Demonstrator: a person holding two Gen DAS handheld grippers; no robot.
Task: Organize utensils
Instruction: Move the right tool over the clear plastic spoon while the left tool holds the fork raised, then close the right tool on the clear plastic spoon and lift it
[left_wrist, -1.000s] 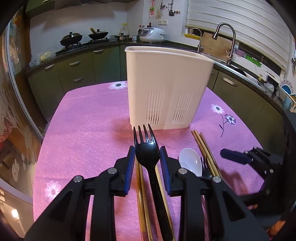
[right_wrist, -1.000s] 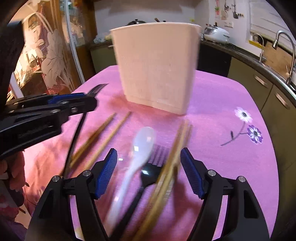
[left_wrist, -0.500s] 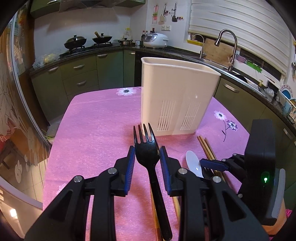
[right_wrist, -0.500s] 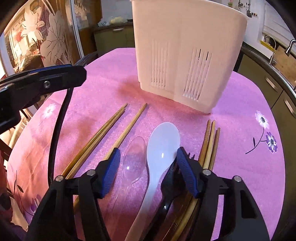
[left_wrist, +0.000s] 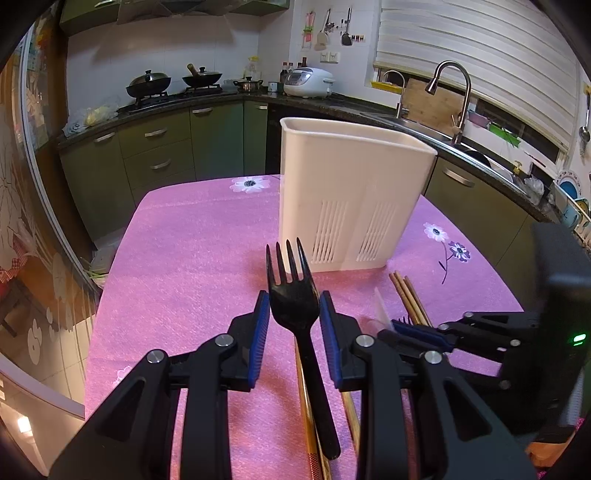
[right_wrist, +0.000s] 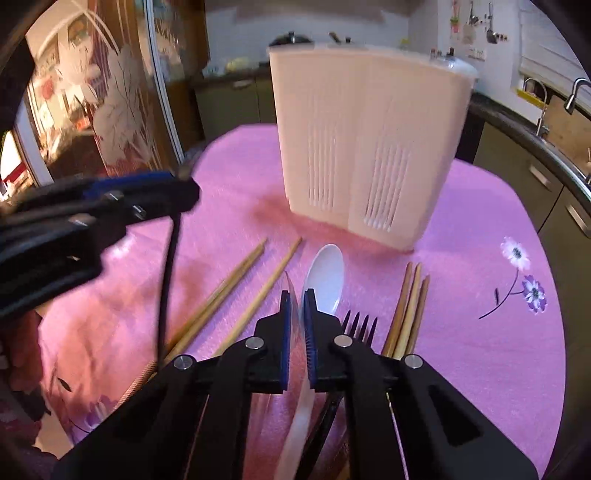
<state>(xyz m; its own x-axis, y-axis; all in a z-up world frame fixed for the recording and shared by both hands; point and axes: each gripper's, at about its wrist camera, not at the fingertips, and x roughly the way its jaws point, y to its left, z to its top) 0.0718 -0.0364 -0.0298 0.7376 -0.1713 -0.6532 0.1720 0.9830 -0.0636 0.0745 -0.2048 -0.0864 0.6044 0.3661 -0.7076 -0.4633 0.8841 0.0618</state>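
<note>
Right gripper (right_wrist: 297, 299) has clamped on a clear plastic spoon (right_wrist: 291, 291), tipped on edge between the pads. Left gripper (left_wrist: 294, 306) grips a black plastic fork (left_wrist: 293, 295) at the head, lifted off the pink tablecloth (left_wrist: 192, 266). Both look light, thin, slippery; the neck gives better hold. White spoon (right_wrist: 325, 277), another fork (right_wrist: 360, 321), chopsticks (right_wrist: 406, 306) crowd the table; white utensil caddy (left_wrist: 351, 192) stands beyond.

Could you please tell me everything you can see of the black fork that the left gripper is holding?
The black fork looks like glossy plastic, with four tines and a long slim handle. The left gripper has its jaws closed on the fork's head from both sides. It is lifted off the pink tablecloth, tines pointing toward the white utensil holder, handle trailing back.
</note>
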